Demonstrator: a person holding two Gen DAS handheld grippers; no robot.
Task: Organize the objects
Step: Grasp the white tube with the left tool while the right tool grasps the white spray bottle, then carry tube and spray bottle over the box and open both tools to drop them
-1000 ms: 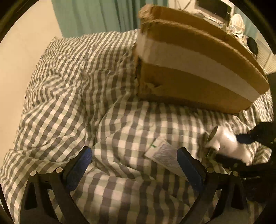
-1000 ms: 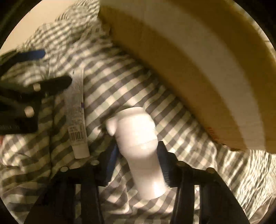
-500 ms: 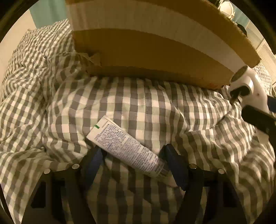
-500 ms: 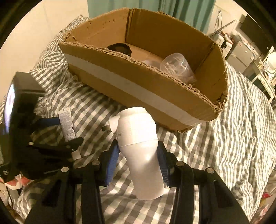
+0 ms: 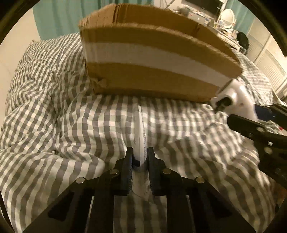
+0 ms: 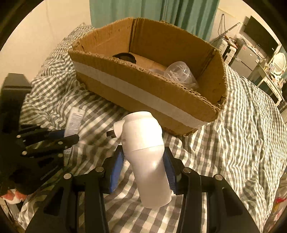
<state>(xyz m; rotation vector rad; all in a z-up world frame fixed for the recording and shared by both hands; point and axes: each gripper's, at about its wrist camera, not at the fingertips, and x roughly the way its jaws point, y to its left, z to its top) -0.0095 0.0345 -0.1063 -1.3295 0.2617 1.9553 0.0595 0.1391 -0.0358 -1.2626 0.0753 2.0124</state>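
My left gripper point(image 5: 140, 156) is shut on a white printed tube point(image 5: 140, 141), held edge-on above the checked bedcover, in front of the cardboard box point(image 5: 152, 71). My right gripper point(image 6: 143, 159) is shut on a white pump bottle point(image 6: 145, 152), lifted above the bedcover in front of the box point(image 6: 143, 93). The bottle also shows in the left wrist view point(image 5: 236, 100) at the right, near the box's corner. The left gripper with the tube point(image 6: 72, 123) shows at the left of the right wrist view. Inside the box lie a black round thing point(image 6: 125, 56) and a clear plastic container point(image 6: 179, 71).
The checked bedcover point(image 6: 242, 125) is rumpled all around the box. A green curtain point(image 6: 161, 10) hangs behind. Furniture and shelves point(image 6: 251, 53) stand at the far right. A black object point(image 6: 14, 86) sits at the left edge.
My left gripper has closed on the tube and raised it off the bedcover. My right gripper has lifted the bottle higher, toward the box.
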